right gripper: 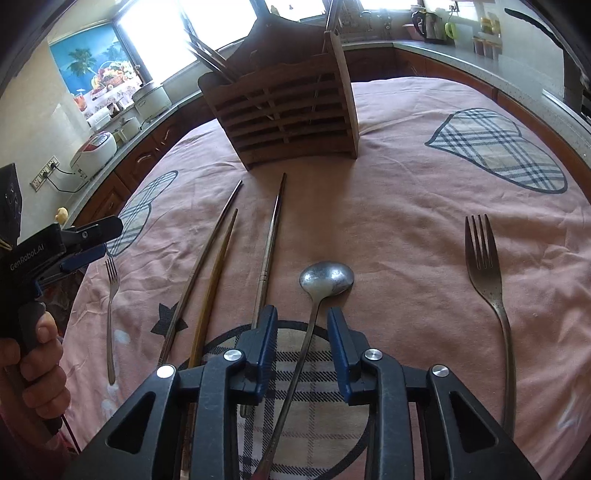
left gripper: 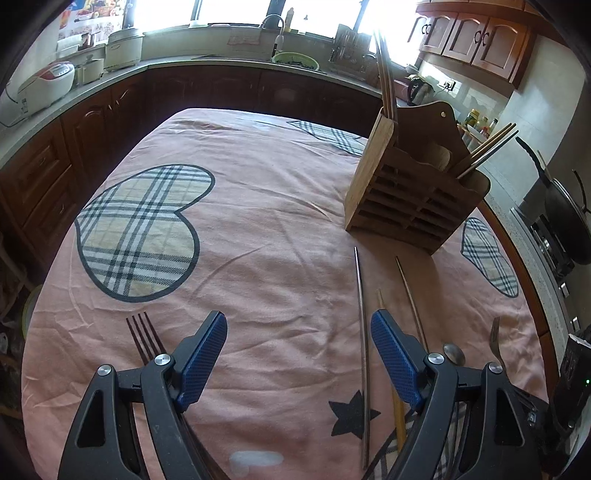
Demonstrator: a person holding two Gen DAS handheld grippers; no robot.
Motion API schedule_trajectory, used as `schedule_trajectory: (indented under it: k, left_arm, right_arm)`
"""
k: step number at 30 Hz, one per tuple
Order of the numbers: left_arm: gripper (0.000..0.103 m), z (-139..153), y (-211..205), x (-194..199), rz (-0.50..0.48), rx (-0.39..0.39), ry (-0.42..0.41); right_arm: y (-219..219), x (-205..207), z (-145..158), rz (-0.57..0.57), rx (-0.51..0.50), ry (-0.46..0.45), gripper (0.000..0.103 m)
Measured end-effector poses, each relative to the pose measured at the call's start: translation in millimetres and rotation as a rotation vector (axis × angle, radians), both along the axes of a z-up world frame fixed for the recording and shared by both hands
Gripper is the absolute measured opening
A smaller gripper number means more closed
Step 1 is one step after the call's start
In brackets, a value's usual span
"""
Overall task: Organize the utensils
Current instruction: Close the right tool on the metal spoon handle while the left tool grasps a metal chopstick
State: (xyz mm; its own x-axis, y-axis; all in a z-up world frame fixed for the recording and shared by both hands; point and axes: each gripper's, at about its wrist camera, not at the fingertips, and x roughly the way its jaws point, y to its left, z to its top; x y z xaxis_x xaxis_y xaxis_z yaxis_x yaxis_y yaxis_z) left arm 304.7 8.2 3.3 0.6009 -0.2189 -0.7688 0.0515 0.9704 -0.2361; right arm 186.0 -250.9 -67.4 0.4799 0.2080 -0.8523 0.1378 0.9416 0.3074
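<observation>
A wooden utensil holder (left gripper: 413,195) (right gripper: 288,110) stands on the pink cloth and holds several chopsticks. My left gripper (left gripper: 297,332) is open and empty above the cloth, with a dark fork (left gripper: 144,332) under its left finger and a metal chopstick (left gripper: 362,325) by its right finger. My right gripper (right gripper: 302,325) is open, its fingers on either side of a metal spoon's (right gripper: 327,277) handle, not closed on it. A large fork (right gripper: 487,273) lies to the right, three chopsticks (right gripper: 212,266) to the left, and a small fork (right gripper: 112,295) beyond them.
The pink cloth (left gripper: 258,221) with plaid hearts covers the table. Kitchen counters with a rice cooker (left gripper: 44,85), pots, a sink and a kettle (right gripper: 428,22) surround it. A stove with a pan (left gripper: 565,210) is at the right. The left gripper shows in the right wrist view (right gripper: 92,240).
</observation>
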Motion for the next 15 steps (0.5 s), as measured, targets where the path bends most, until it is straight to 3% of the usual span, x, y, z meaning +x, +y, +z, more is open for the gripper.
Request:
schedule_trajectory:
  k: [4,6,12,15]
  left_arm:
    - [0.079,-9.3,-16.1,25.7,-0.037,0.030,0.023]
    - [0.079,-13.6,-24.9,40.0,-0.060,0.042,0.031]
    - [0.078,-31.6,-59.3,83.9,-0.121,0.115,0.057]
    - [0.062,-44.3,-76.3,103.2,-0.148,0.146,0.084]
  right_arm:
    - [-1.1,5.0,-4.7,-0.001,-0.007,0.010,0.021]
    - [-4.3,6.7,-4.9,-0.009,-0.004,0.007,0.006]
    - [-19.1,9.3,-0.2,-0.037,0.036,-0.029,0.002]
    - [-27.5,10.3,6.7,-0.059,0.047,-0.057,0.002]
